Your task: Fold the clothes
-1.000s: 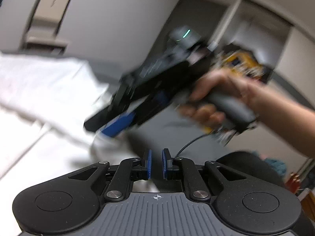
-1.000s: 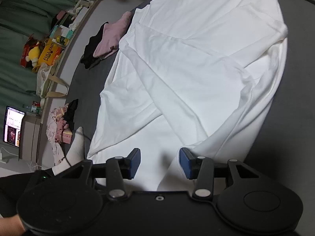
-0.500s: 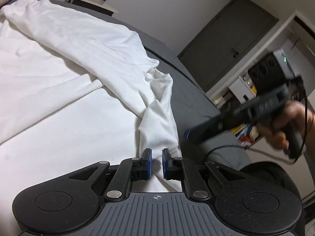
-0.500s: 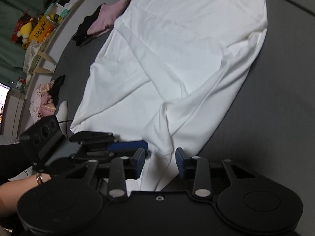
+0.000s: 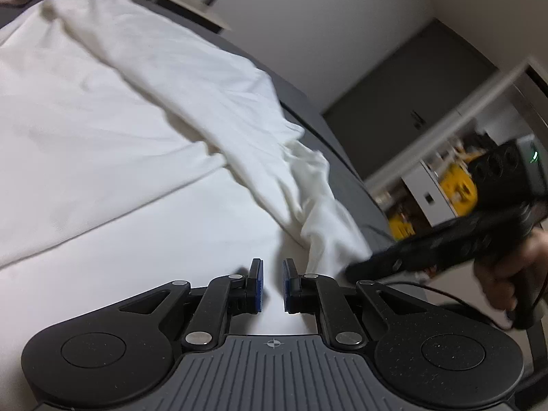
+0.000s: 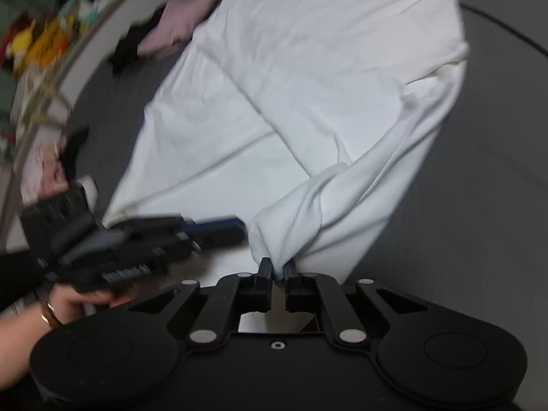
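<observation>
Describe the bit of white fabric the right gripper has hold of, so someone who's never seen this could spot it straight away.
Start from the dark grey surface with the big white garment spread over it. Follow the garment's right-hand edge down to its near end, where it bunches into a puckered sleeve end. Unlike the flat cloth around it, this bunch is gathered and pinched in the right gripper.

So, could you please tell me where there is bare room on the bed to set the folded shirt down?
The grey bed surface right of the white shirt lies bare. It is crowded beyond the shirt's far left corner, where pink and black clothes lie. The right gripper pinches the shirt's near edge.
</observation>
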`<state>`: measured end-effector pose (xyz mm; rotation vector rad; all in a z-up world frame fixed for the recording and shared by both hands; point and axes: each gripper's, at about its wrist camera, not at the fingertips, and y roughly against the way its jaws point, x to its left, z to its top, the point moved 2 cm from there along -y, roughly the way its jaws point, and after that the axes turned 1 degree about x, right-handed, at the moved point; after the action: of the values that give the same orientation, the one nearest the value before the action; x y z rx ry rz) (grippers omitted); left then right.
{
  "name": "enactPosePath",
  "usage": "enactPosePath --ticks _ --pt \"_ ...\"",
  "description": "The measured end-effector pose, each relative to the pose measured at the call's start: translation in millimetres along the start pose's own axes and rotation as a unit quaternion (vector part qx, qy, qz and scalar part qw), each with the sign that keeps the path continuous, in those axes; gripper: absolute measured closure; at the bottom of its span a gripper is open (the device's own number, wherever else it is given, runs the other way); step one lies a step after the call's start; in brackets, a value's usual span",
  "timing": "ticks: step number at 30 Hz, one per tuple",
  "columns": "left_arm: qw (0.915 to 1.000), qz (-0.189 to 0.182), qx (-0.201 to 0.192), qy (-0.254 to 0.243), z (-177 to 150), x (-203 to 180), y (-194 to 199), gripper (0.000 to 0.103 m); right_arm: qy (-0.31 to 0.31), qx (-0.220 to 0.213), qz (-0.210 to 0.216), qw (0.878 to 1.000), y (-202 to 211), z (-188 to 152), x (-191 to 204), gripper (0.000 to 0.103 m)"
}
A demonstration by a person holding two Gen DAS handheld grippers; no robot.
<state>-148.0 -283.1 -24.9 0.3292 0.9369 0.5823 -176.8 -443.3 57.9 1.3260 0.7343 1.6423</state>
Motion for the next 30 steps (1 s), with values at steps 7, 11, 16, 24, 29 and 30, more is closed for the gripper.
enactPosePath --ticks 7,11,16,24,29,30 --pt "0.9923 -0.064 0.008 -0.106 -9 -37 19 0.094 -0.041 -0.025 -0.072 0.996 26 -6 -6 0.095" --pt "0.9921 -0.057 0.026 -0.109 -10 -39 17 0.094 -0.055 -0.015 -0.099 0.993 14 -14 -21 0.086" --pt "0.9935 -0.029 0.033 -0.105 -3 -36 -4 0.094 -0.052 -0.049 -0.118 0.99 26 -23 -20 0.075" --pt "0.9925 -0.046 -0.002 -0.113 -13 -55 -20 0.094 -0.036 -0.086 -0.076 0.993 31 -43 -1 0.072" --pt "0.9955 -0.003 0.023 -0.092 -12 -48 -29 0.094 -0.059 -0.085 -0.09 0.991 2 -36 -8 0.072" --pt "0.9963 0.008 0.025 -0.082 -11 -44 -29 0.094 -0.061 -0.081 -0.1 0.99 -4 -35 -9 0.072"
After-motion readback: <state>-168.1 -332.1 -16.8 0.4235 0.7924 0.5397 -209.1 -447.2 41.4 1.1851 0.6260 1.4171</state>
